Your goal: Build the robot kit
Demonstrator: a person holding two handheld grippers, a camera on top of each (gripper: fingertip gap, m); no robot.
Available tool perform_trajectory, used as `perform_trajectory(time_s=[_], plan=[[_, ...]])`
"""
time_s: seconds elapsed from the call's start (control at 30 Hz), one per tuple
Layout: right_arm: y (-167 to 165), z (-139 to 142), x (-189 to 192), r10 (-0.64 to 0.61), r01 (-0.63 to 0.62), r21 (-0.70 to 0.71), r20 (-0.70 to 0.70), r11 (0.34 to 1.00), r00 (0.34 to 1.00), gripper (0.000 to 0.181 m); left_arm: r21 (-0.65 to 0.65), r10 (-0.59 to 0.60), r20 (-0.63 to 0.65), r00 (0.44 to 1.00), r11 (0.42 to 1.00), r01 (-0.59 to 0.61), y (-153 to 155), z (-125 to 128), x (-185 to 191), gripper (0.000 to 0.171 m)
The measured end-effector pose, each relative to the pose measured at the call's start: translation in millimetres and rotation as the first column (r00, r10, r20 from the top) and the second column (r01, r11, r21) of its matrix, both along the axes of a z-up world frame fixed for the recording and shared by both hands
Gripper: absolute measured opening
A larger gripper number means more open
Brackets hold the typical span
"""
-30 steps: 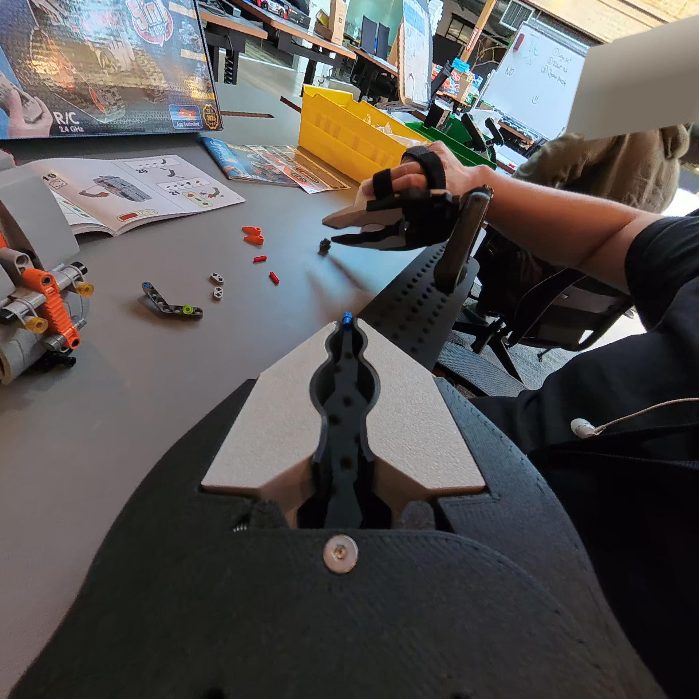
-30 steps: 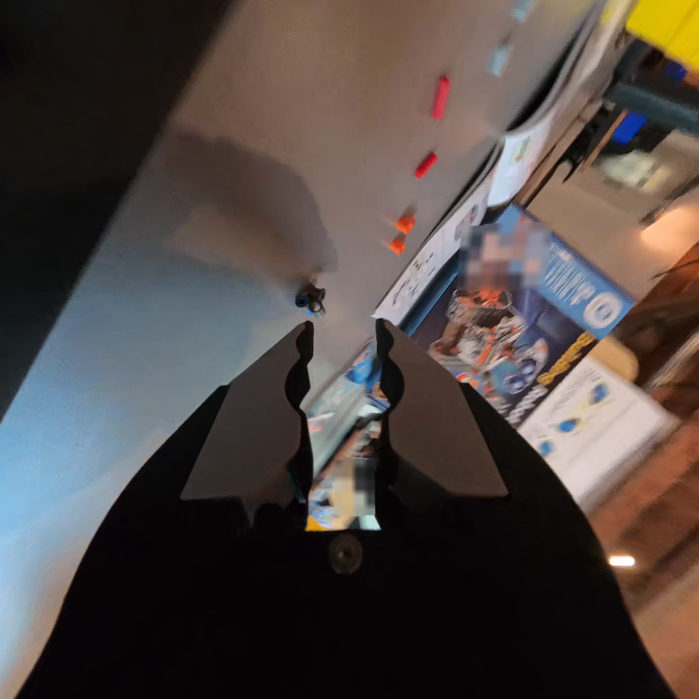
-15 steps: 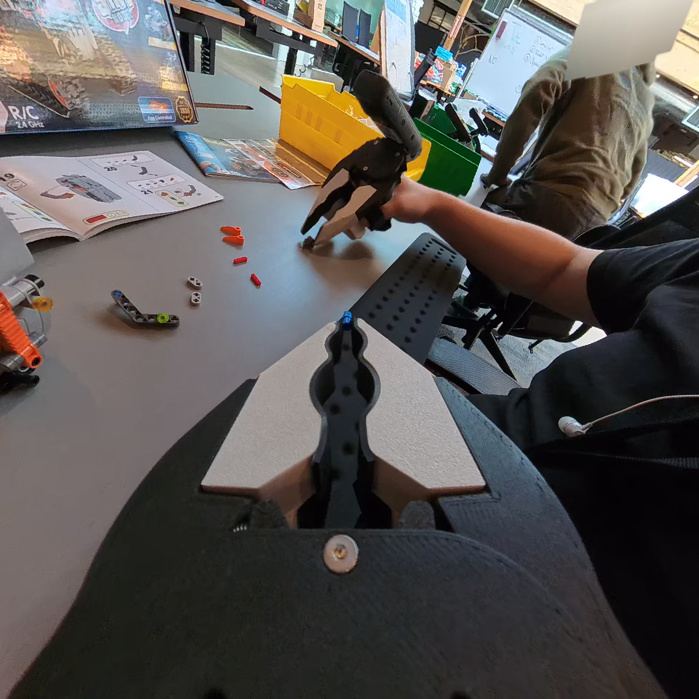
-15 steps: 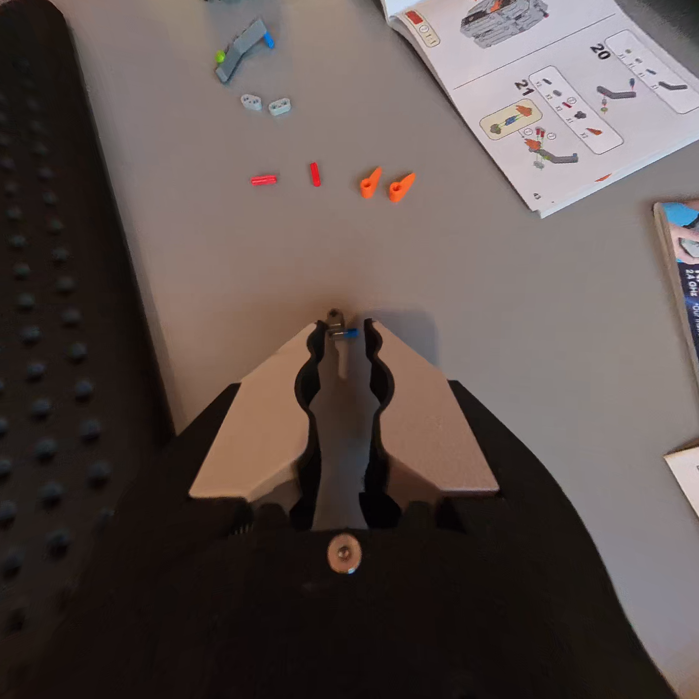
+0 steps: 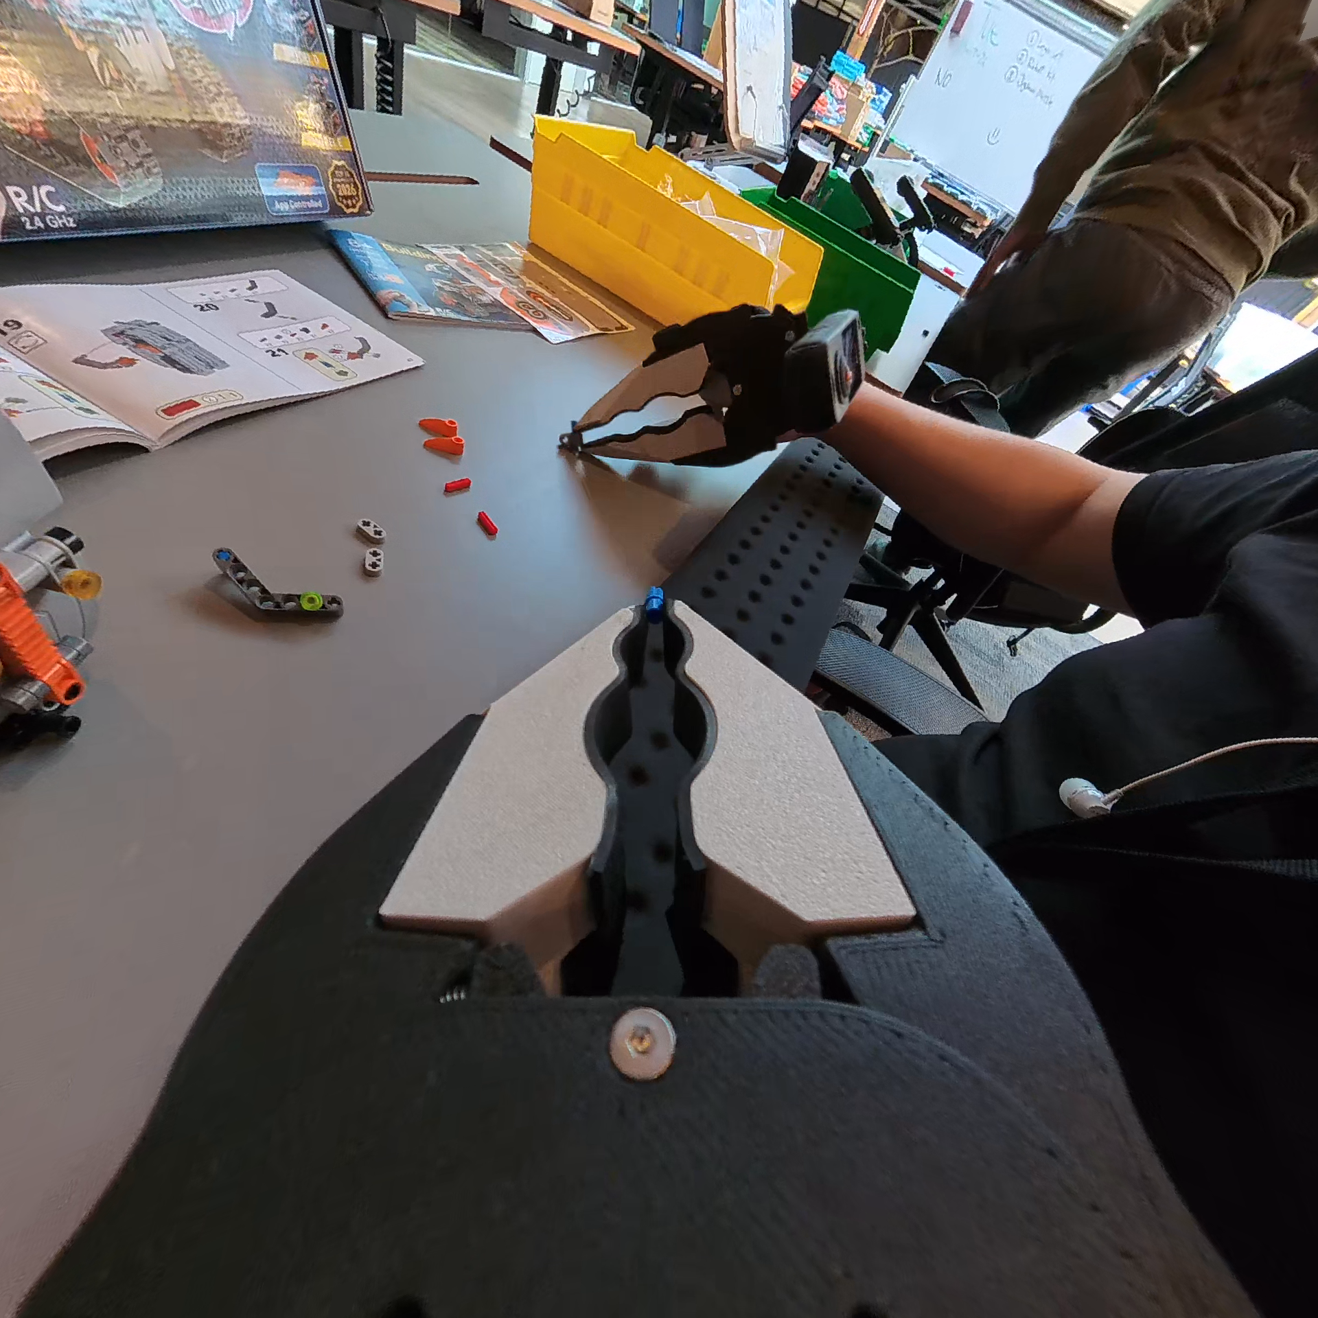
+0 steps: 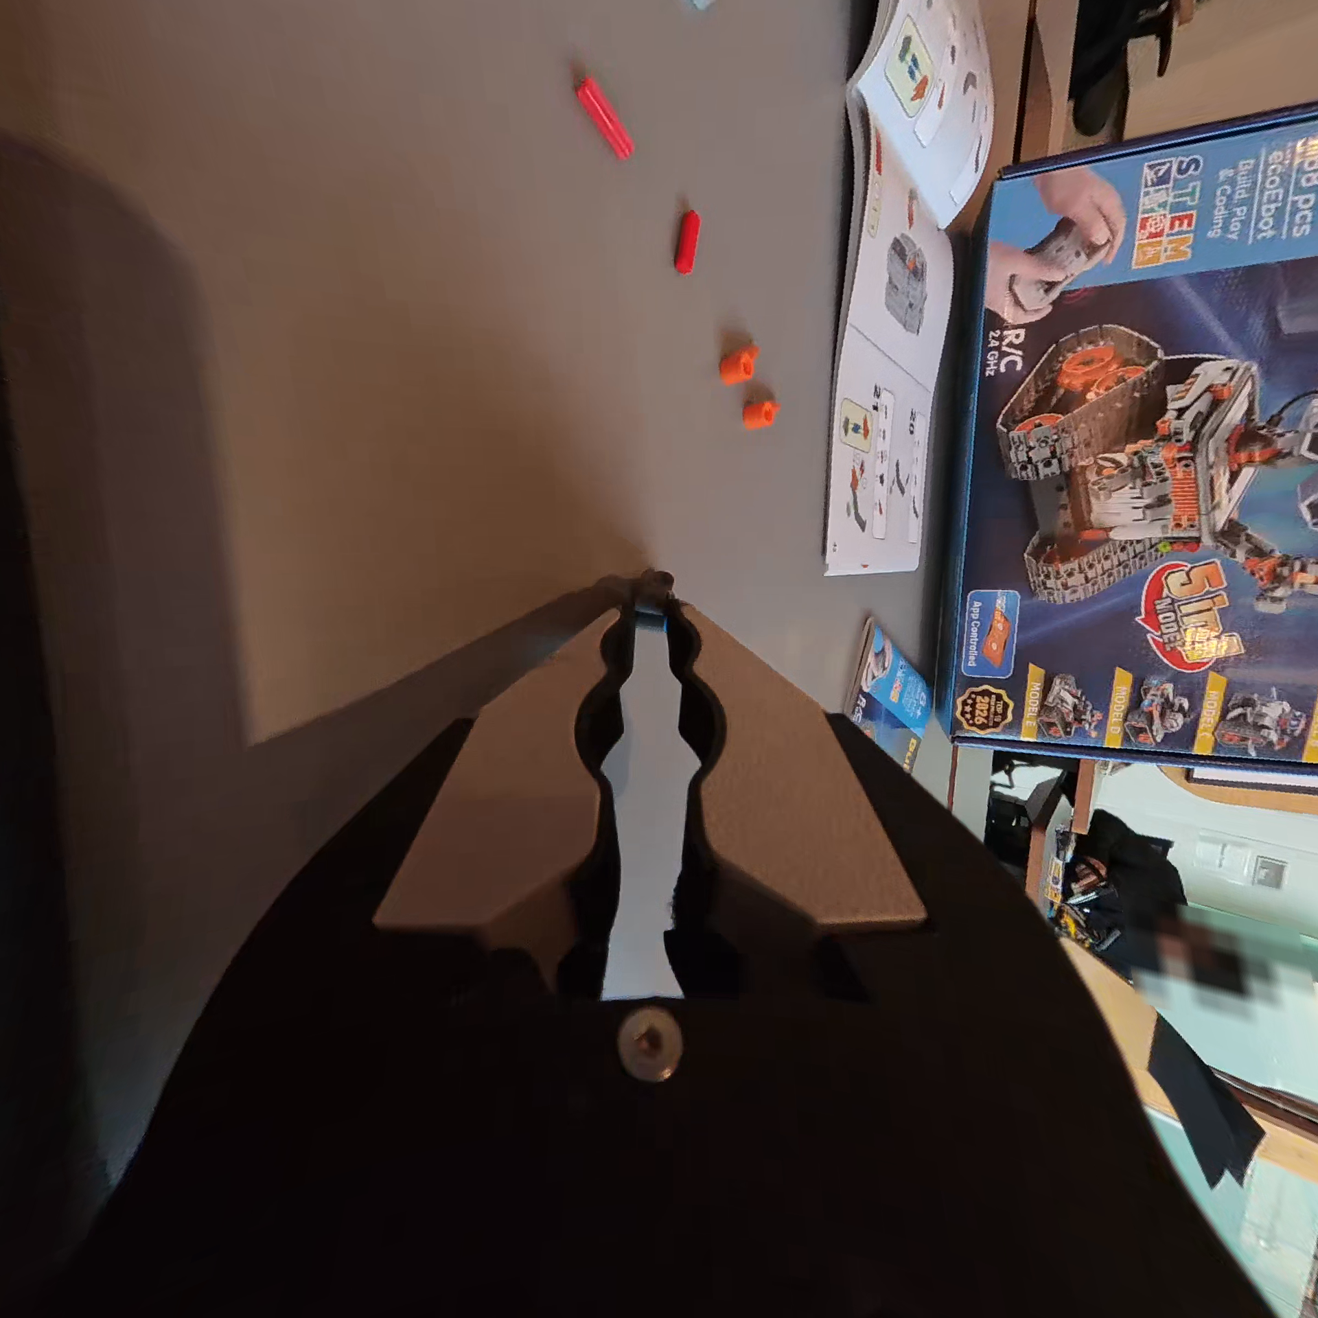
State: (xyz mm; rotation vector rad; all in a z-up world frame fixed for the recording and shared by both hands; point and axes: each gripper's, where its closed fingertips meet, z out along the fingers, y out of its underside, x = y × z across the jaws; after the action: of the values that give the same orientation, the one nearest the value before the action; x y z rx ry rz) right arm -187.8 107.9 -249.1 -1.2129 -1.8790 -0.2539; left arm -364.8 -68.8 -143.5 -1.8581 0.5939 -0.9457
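Note:
My left gripper (image 5: 652,615) is shut on a dark beam with holes (image 5: 652,756). A blue pin (image 5: 653,599) sticks out at its tip. I hold it above the near edge of the grey table (image 5: 235,770). My right gripper (image 6: 649,619) is turned on its side, low at the table surface. Its tips are pinched on a small dark connector with a blue pin (image 6: 652,595). The right gripper also shows in the left wrist view (image 5: 579,443), far ahead of the left one, with its tips on that piece (image 5: 568,442).
Two orange pieces (image 5: 442,436), two red pins (image 5: 471,503), two small grey links (image 5: 371,545) and a bent dark beam (image 5: 274,598) lie on the table. An open booklet (image 5: 178,356), a box (image 5: 164,107), yellow bin (image 5: 663,221), green bin (image 5: 849,271) and a part-built model (image 5: 32,642) stand around. A black perforated chair part (image 5: 777,563) is on the right. The tips of one gripper are about 30 cm away from the tips of the other. Between my left fingertips and the part-built model (image 5: 32,642) there is roughly 15 cm.
My right gripper has come down onto the small connector, rolled onto its side and closed its tips on it. My left gripper still holds the beam, nearly unmoved.

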Motion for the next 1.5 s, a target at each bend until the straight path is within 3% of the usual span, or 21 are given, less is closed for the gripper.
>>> perform_trajectory(time_s=[0.23, 0.3, 0.5, 0.6, 0.7, 0.73, 0.87, 1.07, 1.17, 1.27, 1.4, 1.5], plan=[[-16, 1, 0, 0.007, -0.007, -0.042, 0.008, 0.999, 1.0, 0.014, -0.006, 0.004, 0.003, 1.0, 1.0, -0.004, -2, -2, -3, 0.002], [-21, 8, 0, -0.002, -0.003, -0.099, -0.052, 0.995, 0.999, 0.021, -0.007, 0.004, 0.01, 1.0, 1.0, -0.004, -2, -2, -3, 0.002], [-35, 33, -2, -0.1, -0.009, -0.344, -0.298, 0.939, 0.949, 0.018, 0.002, -0.015, 0.03, 0.999, 1.0, 0.015, 3, 1, 3, 0.002], [-72, 77, -40, -0.058, -0.171, -0.413, -0.487, 0.895, 0.871, 0.021, 0.03, -0.098, 0.088, 0.991, 0.995, 0.095, 11, 9, 19, 0.002], [-138, 124, -87, 0.096, -0.45, -0.397, -0.656, 0.8, 0.749, 0.029, 0.048, -0.216, 0.245, 0.945, 0.976, 0.211, 12, 26, 42, 0.002], [-150, 134, -98, 0.132, -0.482, -0.352, -0.683, 0.803, 0.719, 0.029, 0.039, -0.247, 0.291, 0.924, 0.968, 0.247, 11, 30, 47, 0.002], [-171, 148, -121, 0.275, -0.508, -0.151, -0.693, 0.848, 0.666, 0.024, 0.018, -0.309, 0.382, 0.871, 0.945, 0.327, 6, 39, 59, 0.001], [-180, 146, -126, 0.228, -0.562, -0.249, -0.73, 0.789, 0.644, 0.005, 0.03, -0.339, 0.364, 0.868, 0.935, 0.352, -3, 39, 62, 0.001], [-182, 145, -124, 0.211, -0.579, -0.287, -0.736, 0.763, 0.643, 0.004, 0.041, -0.352, 0.359, 0.864, 0.931, 0.362, -6, 39, 64, 0.002], [-181, 149, -123, 0.22, -0.573, -0.255, -0.744, 0.779, 0.631, 0.01, 0.047, -0.372, 0.381, 0.847, 0.922, 0.384, -8, 43, 65, 0.002], [-184, 150, -120, 0.241, -0.569, -0.236, -0.733, 0.788, 0.636, 0.004, 0.059, -0.39, 0.38, 0.839, 0.915, 0.398, -10, 46, 67, 0.002], [-184, 157, -117, 0.284, -0.548, -0.138, -0.738, 0.825, 0.613, 0.004, 0.068, -0.382, 0.427, 0.82, 0.917, 0.392, -8, 56, 60, 0.007]])
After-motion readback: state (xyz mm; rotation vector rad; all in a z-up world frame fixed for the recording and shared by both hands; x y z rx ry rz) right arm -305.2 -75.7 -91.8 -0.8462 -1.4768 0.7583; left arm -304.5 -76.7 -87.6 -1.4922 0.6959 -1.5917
